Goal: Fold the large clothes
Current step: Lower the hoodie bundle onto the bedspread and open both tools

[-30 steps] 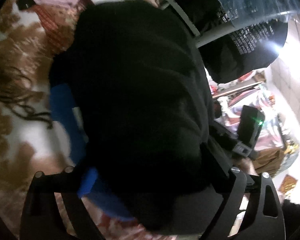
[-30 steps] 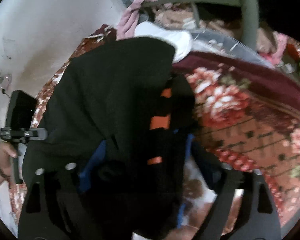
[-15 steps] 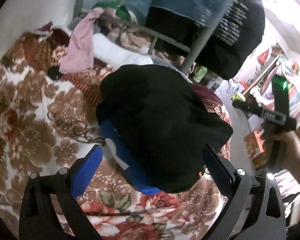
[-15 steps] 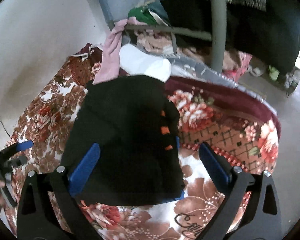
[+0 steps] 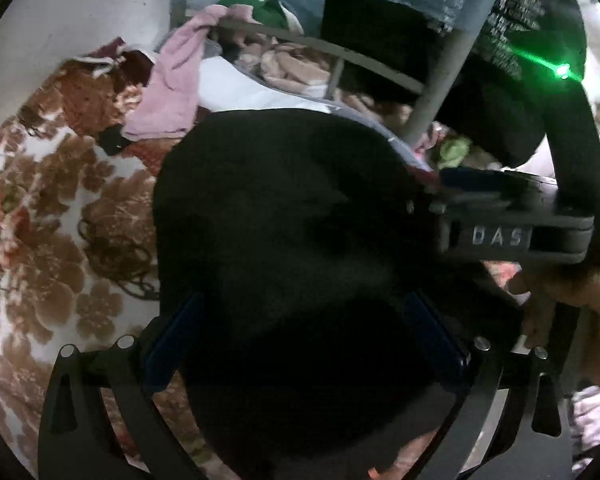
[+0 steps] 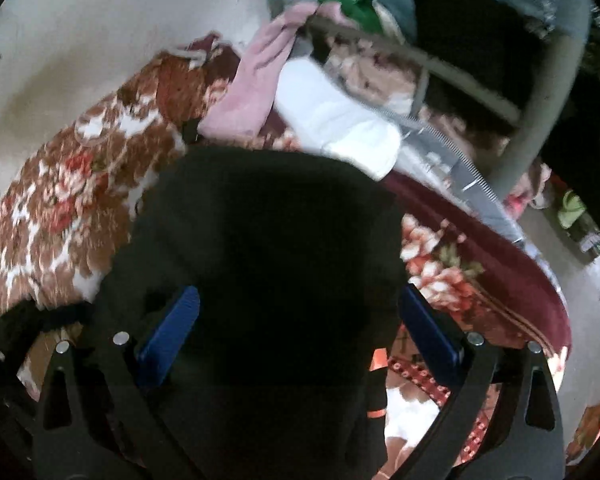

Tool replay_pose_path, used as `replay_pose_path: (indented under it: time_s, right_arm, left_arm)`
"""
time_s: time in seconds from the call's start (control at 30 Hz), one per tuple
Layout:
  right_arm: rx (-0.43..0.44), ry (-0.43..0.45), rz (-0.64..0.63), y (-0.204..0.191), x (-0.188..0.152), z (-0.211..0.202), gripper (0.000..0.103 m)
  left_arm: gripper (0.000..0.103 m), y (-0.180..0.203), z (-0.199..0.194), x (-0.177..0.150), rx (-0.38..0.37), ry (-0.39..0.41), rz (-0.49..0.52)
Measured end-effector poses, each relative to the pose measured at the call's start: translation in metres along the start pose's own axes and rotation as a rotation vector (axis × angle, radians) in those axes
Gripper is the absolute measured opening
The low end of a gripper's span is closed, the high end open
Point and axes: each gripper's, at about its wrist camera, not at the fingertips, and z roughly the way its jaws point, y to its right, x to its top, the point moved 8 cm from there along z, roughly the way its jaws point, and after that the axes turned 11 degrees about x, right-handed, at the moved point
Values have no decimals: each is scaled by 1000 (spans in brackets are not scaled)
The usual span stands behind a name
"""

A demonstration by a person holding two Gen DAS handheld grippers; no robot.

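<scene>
**Both tools off the folded black garment – check fold, then re-grip**

L wrist view: my left tool (image 5: 304,344) is wide open, blue pads (image 5: 168,344) on either side of the black garment (image 5: 284,216) but not pinching it; holds nothing. Garment sits as a compact dark bundle on the floral blanket (image 5: 40,208) of the bed. My right tool (image 5: 512,220) shows at the right edge, held by my hand (image 5: 572,292), close beside the bundle; green light glare above it. Pink cloth (image 5: 172,92) and metal rack (image 5: 440,72) lie beyond, apart from the bundle.

R wrist view: right tool (image 6: 300,332) jaws have just been opening, now at full spread; garment (image 6: 260,248) lies under and between the pads (image 6: 172,332), not clamped. Orange trim (image 6: 376,360) peeks at the bundle's right edge. White pillow (image 6: 340,128) just past the far edge.

How to do it well, my take: fabric is dark, edges hard to read, so find the true edge before closing. Next grip should pinch all layers near a corner, both tools level w/ each other, so the fold doesn't slide open. Keep clear of the blanket pile; risk is grabbing it along w/ the garment.
</scene>
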Motion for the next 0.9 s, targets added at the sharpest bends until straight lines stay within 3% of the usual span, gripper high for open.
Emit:
replay_pose_path:
  time_s: [0.13, 0.3, 0.43, 0.57, 0.73, 0.83, 0.9]
  right_arm:
    - [25, -38, 4, 19, -20, 14, 98]
    - [76, -42, 18, 38, -39, 15, 98]
    - [78, -46, -11, 42, -43, 2, 98]
    - [40, -30, 3, 44, -38, -31, 98]
    - [24, 41, 10, 16, -36, -96, 98]
    - [-44, 118, -2, -7, -44, -146, 98]
    - [-40, 115, -10, -28, -55, -170, 98]
  left_arm:
    - [99, -6, 4, -9, 103, -3, 43]
    - [99, -30, 7, -24, 58, -53, -95]
    - [99, -36, -10, -27, 101, -44, -89]
    - [98, -47, -49, -21, 214, -26, -94]
    - [98, -60, -106, -18, 252, 2, -161]
    - [98, -58, -136, -21, 279, 15, -180]
    - [98, -51, -154, -25, 291, 5, -172]
